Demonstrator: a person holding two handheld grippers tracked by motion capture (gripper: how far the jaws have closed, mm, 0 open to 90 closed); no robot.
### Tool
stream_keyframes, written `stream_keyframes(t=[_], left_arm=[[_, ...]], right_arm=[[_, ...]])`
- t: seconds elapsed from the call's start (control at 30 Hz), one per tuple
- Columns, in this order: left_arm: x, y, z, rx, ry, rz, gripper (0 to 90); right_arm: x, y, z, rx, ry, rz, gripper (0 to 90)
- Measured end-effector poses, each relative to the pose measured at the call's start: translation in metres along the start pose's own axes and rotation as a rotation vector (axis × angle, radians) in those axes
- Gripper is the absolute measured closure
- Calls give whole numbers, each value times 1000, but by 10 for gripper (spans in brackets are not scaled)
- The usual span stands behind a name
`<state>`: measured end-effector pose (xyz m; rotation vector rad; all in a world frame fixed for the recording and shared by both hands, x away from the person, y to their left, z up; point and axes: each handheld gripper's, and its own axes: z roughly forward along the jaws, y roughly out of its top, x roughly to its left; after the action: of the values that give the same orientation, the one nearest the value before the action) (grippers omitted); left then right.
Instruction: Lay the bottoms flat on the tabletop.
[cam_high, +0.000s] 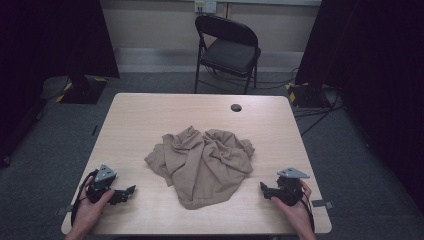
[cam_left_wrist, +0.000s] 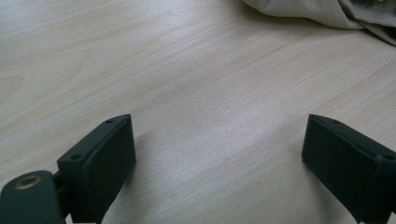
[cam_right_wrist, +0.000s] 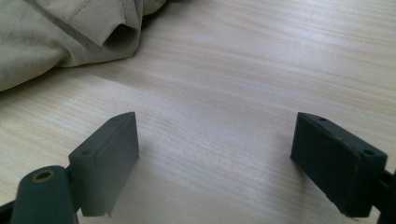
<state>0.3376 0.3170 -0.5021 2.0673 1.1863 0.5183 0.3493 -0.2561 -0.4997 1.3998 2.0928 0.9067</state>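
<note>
A crumpled tan garment (cam_high: 202, 162) lies in a heap at the middle of the light wooden table (cam_high: 150, 115). My left gripper (cam_high: 131, 190) rests near the front left corner, held in a hand and pointing right toward the cloth, a short gap away. In the left gripper view it (cam_left_wrist: 219, 154) is open over bare wood, with the cloth's edge (cam_left_wrist: 322, 11) at the top right. My right gripper (cam_high: 262, 188) sits at the front right, pointing left. In the right gripper view it (cam_right_wrist: 215, 154) is open and empty, with the garment's hem (cam_right_wrist: 60, 37) at the upper left.
A black folding chair (cam_high: 227, 47) stands behind the table's far edge. A dark round cable hole (cam_high: 236, 107) sits near the table's far side. Dark curtains hang at both sides, and cables (cam_high: 320, 107) run across the floor at the right.
</note>
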Motion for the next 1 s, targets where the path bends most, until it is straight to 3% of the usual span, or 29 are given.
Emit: stream_keyframes(t=[0.4,0.43,0.53,0.73,0.87,1.0], left_arm=[[0,0,0,0,-2,0,90],[0,0,0,0,-2,1,90],[0,0,0,0,-2,1,90],[0,1,1,3,1,3,79],[0,1,1,7,-1,4,71],[0,1,1,7,0,5,70]], right_arm=[[1,3,2,11,22,-11,150],[3,7,1,38,51,-16,159],[6,12,0,47,97,-17,175],[12,31,-2,-2,131,-2,162],[19,48,-1,-39,180,4,161],[26,64,0,-67,202,-16,160]])
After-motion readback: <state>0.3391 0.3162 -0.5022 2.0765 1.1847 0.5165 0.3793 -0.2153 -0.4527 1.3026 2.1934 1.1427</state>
